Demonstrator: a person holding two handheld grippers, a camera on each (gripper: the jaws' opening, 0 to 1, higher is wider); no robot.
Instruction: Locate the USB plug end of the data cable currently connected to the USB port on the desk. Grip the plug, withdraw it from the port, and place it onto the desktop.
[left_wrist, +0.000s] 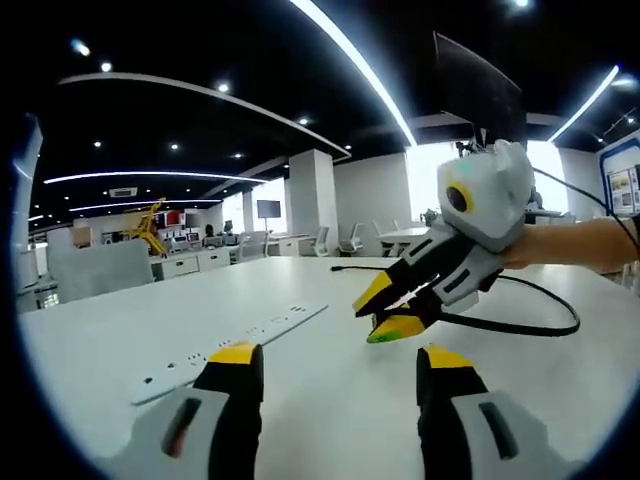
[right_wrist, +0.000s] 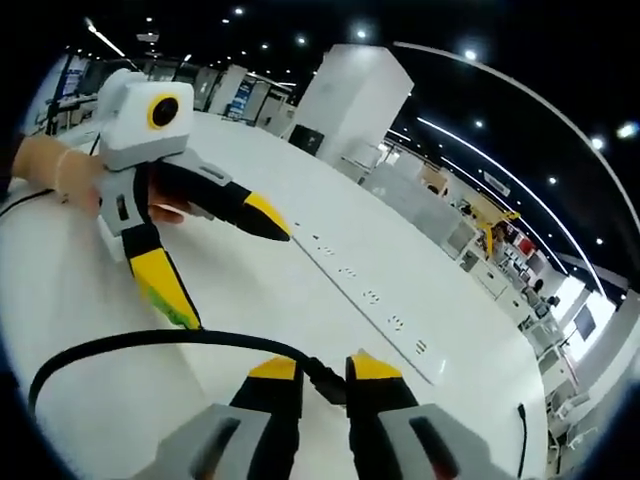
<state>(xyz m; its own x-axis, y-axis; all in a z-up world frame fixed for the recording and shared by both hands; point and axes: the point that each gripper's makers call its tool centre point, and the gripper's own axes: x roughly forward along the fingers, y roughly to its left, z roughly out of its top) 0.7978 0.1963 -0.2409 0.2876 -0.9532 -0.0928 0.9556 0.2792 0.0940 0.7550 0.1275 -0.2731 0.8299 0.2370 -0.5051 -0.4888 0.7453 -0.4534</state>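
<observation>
A black data cable (right_wrist: 150, 339) loops over the white desk (right_wrist: 90, 290). Its plug end (right_wrist: 322, 379) sits between my right gripper's (right_wrist: 324, 372) jaws, which are shut on it just above the desktop, apart from the white power strip (right_wrist: 372, 297). In the left gripper view the right gripper (left_wrist: 370, 320) comes in from the right, tips low over the desk, with the cable (left_wrist: 540, 327) trailing behind it. My left gripper (left_wrist: 338, 365) stands open with nothing between its jaws, and the power strip (left_wrist: 232, 345) lies just ahead to the left. The left gripper (right_wrist: 222, 260) hovers open at upper left.
A person's hand (right_wrist: 45, 165) holds the left gripper, and a forearm (left_wrist: 580, 245) holds the right one. Another thin cable end (left_wrist: 345, 268) lies farther back on the desk. Chairs, desks and a white pillar (left_wrist: 312, 200) stand behind the table.
</observation>
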